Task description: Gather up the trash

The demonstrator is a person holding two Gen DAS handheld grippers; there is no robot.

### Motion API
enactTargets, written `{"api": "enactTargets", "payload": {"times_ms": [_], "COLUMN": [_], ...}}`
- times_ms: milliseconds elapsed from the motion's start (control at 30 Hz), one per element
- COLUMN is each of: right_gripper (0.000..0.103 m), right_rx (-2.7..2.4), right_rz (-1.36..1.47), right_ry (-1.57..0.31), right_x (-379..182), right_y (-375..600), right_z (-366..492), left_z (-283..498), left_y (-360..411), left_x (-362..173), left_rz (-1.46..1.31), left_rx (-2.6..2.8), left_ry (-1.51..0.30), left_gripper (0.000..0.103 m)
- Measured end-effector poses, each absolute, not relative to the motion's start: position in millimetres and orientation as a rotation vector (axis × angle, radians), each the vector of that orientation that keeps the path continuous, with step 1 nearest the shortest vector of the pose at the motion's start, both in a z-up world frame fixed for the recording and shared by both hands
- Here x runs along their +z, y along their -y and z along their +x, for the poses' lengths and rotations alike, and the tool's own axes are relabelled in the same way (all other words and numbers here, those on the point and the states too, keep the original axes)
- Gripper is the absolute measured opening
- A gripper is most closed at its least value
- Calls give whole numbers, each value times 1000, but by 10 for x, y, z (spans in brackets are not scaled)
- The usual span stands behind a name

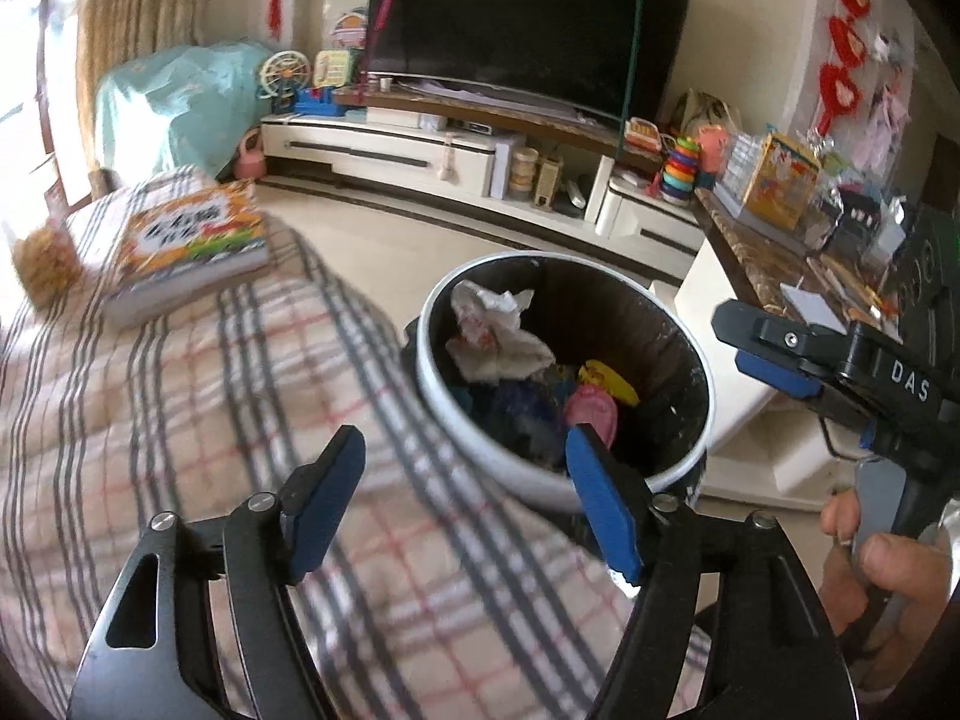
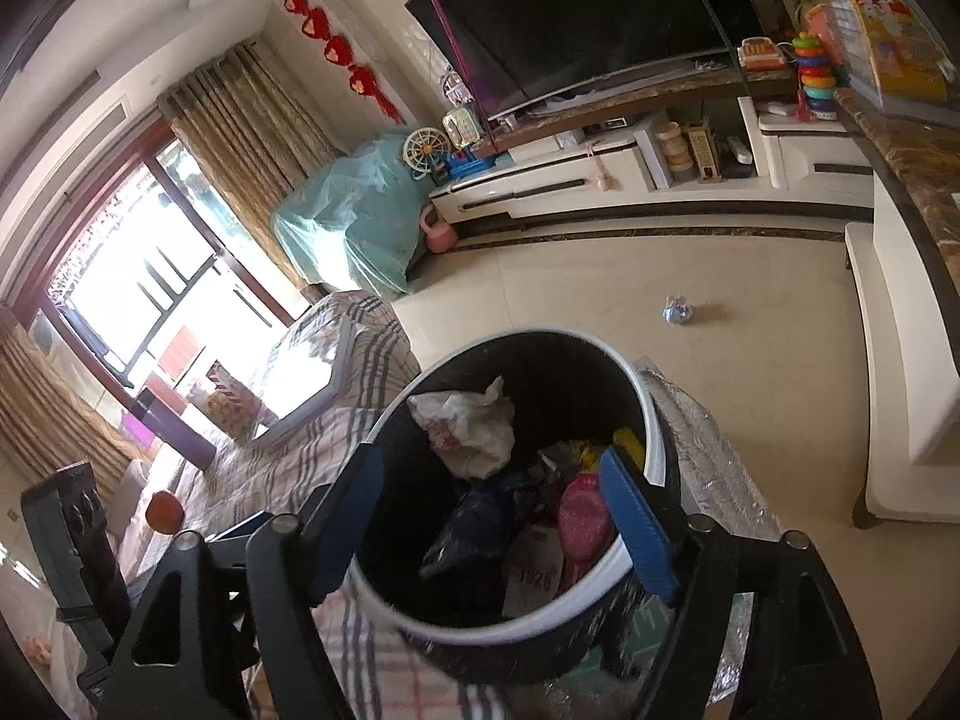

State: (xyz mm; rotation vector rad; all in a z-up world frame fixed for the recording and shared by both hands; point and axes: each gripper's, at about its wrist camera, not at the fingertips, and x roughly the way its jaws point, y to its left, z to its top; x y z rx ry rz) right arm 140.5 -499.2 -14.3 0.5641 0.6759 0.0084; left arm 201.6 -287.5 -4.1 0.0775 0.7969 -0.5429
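A round trash bin with a white rim (image 1: 480, 438) (image 2: 654, 414) stands on the floor beside a plaid-covered sofa (image 1: 198, 396). Inside lie a crumpled white bag (image 1: 498, 330) (image 2: 474, 426), a dark blue bag (image 2: 480, 516), a pink wrapper (image 1: 591, 414) (image 2: 579, 516) and yellow scraps. My left gripper (image 1: 465, 498) is open and empty over the sofa edge and the bin's near rim. My right gripper (image 2: 495, 516) is open and empty right above the bin; it also shows in the left wrist view (image 1: 774, 348). A crumpled silvery scrap (image 2: 678, 309) lies on the floor beyond the bin.
A book (image 1: 192, 246) and a snack bag (image 1: 42, 258) lie on the sofa. A marble-topped table (image 1: 774, 264) crowded with items stands right of the bin. A TV (image 1: 522, 18) on a long white cabinet (image 2: 600, 180) lines the far wall. Silvery plastic sheet (image 2: 714, 480) lies by the bin.
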Motion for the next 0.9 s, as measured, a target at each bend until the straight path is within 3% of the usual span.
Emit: {"api": "enactTargets", "payload": {"times_ms": [667,900], "right_gripper": [95,102], "right_rx": [-66,-125], "right_rz": [446,362], "right_ry": [-513,-401], "right_x": [135,286], "right_y": [4266,4115], "right_z": [402,118], "left_z": [932,628], "left_y": [1993,1768], "left_x": [64,191], "left_rz": [-41,-30], "left_rx": [-436,-367], "left_ry": [-627,-500], "left_gripper": [88,101]}}
